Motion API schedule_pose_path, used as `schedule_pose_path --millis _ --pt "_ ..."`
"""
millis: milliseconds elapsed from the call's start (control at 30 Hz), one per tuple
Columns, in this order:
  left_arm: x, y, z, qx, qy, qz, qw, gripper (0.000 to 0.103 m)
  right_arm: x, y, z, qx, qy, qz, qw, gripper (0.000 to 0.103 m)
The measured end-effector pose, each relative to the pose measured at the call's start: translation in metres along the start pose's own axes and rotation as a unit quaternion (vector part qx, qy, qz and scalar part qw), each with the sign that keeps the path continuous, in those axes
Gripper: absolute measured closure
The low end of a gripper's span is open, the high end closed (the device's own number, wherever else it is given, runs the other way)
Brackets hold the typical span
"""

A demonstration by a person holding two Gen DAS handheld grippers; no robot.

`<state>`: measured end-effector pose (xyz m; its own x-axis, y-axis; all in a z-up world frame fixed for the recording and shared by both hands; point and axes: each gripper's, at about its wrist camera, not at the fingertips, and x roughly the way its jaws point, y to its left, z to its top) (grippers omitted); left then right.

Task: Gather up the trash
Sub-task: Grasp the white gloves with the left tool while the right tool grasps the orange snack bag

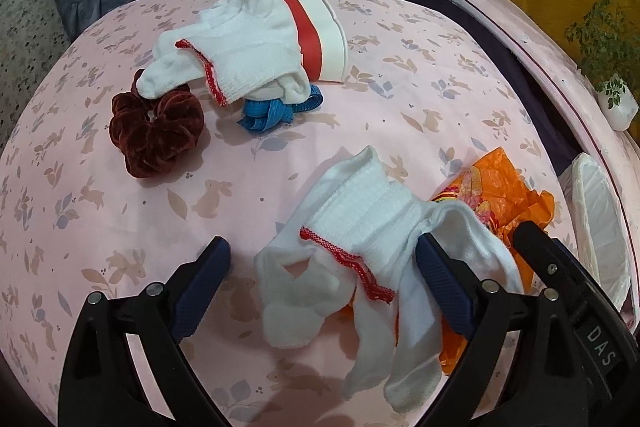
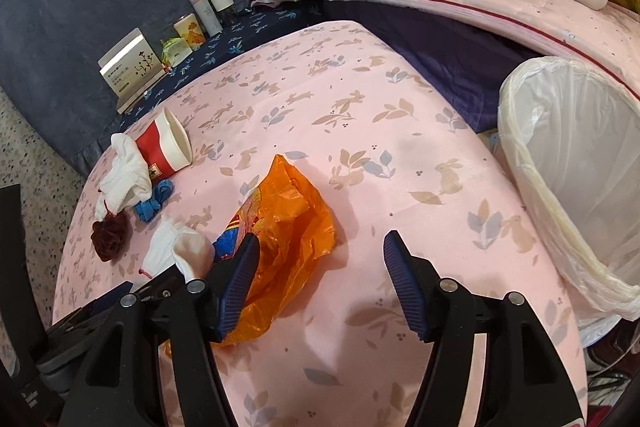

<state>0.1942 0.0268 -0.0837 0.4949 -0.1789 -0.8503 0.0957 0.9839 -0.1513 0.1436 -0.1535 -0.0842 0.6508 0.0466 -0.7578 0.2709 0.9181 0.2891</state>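
Hovering with both grippers released, left gripper (image 1: 323,269) over the near glove (image 1: 360,247). My right gripper (image 2: 322,279) should pinch the orange bag (image 2: 288,223) mid-crumple, then carry it right to the bin (image 2: 560,163).

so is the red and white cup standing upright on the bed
No, the red and white cup lies tipped on its side on the pink sheet, partly covered by a white glove.

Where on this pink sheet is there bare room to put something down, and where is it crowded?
Free: the wide stretch between the orange bag and the lined bin, and the far half of the sheet behind the cup. Crowded: the left edge, where cup, far glove, scrunchie and blue strap bunch together, and around the near glove lying on the bag.
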Motion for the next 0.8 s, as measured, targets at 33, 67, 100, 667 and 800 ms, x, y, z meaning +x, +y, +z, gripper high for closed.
schedule_pose_path --millis 33,67,100,667,800 --pt "0.0 0.001 0.001 -0.001 -0.002 0.002 1.0 0.015 0.002 0.001 0.0 0.0 0.001 0.001 1.0 0.041" --pt "0.001 0.002 0.001 -0.002 -0.005 0.004 1.0 0.016 0.005 0.002 0.001 0.001 0.002 0.003 1.0 0.04" --pt "0.001 0.002 0.001 0.0 -0.007 0.007 0.9999 0.018 0.007 0.002 0.001 0.002 0.004 0.006 1.0 0.04" --pt "-0.002 0.005 0.006 0.018 -0.019 -0.012 0.9996 0.069 0.017 0.021 -0.002 -0.03 0.003 0.023 0.999 0.085" --pt "-0.006 -0.001 0.004 0.028 -0.015 -0.022 0.9992 0.086 0.01 0.022 -0.002 -0.031 -0.002 0.027 0.999 0.088"
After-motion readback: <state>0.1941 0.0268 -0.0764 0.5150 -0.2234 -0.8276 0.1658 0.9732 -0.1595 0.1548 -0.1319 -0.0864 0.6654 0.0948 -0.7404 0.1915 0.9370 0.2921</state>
